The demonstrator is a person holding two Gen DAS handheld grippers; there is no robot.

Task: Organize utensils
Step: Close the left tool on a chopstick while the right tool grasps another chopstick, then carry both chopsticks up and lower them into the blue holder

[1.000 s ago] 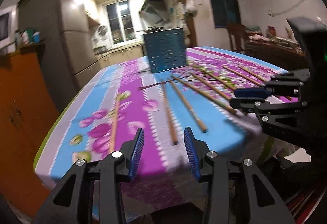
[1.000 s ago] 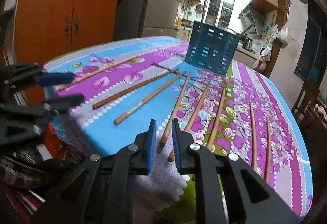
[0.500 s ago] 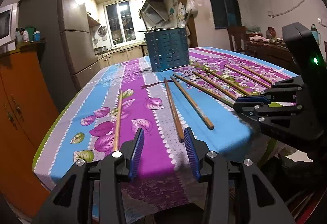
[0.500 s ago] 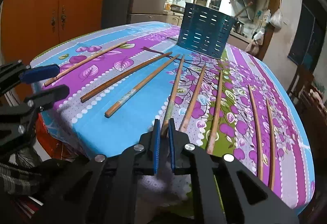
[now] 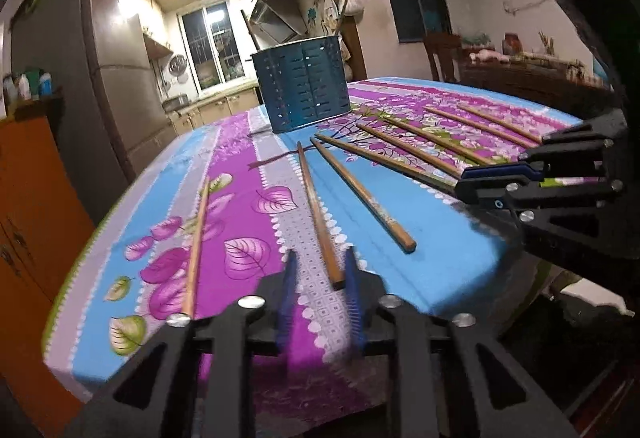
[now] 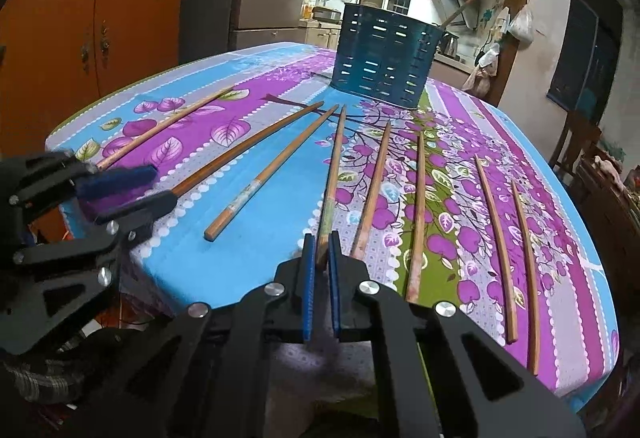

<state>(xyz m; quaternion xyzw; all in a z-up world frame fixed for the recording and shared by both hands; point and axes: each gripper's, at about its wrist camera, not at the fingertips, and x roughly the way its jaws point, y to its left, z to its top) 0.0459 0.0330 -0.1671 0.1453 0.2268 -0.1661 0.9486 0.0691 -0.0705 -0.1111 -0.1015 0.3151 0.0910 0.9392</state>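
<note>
Chopsticks lie fanned on the flowered table (image 6: 256, 206), butt ends close to its near edge. The right gripper (image 6: 321, 258) is clenched on the butt of one chopstick (image 6: 334, 166). The left gripper (image 5: 318, 280) is closing around the end of another chopstick (image 5: 316, 206), not yet pressing. They look light, stiff and smooth, so they may pivot or slip; a grip nearer the middle seems steadier. Beyond, the way to the slotted blue holder (image 6: 384, 58) is free.
</note>
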